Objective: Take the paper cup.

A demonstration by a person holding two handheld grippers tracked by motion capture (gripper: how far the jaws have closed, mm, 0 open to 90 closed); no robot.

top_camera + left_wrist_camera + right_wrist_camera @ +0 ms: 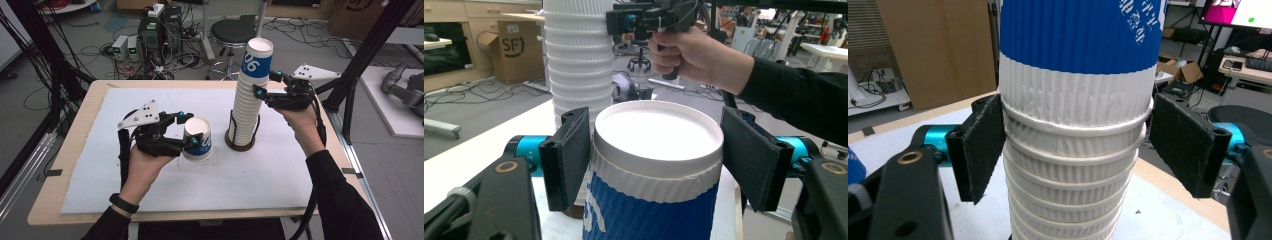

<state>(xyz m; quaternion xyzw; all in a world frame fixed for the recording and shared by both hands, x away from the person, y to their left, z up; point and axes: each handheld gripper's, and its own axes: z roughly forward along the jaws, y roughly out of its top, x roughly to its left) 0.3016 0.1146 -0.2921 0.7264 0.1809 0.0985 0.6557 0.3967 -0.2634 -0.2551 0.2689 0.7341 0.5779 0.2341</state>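
High view: the left gripper [189, 131] holds a single paper cup [197, 139] upside down, just above the white mat [150, 190] on the bench [75, 150], a little to the left of the tall stack of cups [249, 100]. The cup is white near its base and blue lower down, with white lettering. The left gripper view shows the two black fingers [569, 155] pressed against the cup's ribbed white band on either side, so they are closed on it; the cup's flat white bottom faces up.

The stack stands upside down in a dark round holder [240, 142] near the middle of the mat. Its top cup [257, 57] has a blue band with white print. The right gripper [266, 85] sits at the upper part of the stack, just below that blue band. In the right gripper view the left finger [980, 145] touches the rims of the cups, while the right finger stands a little clear of them, so the fingers bracket the stack without a firm squeeze.
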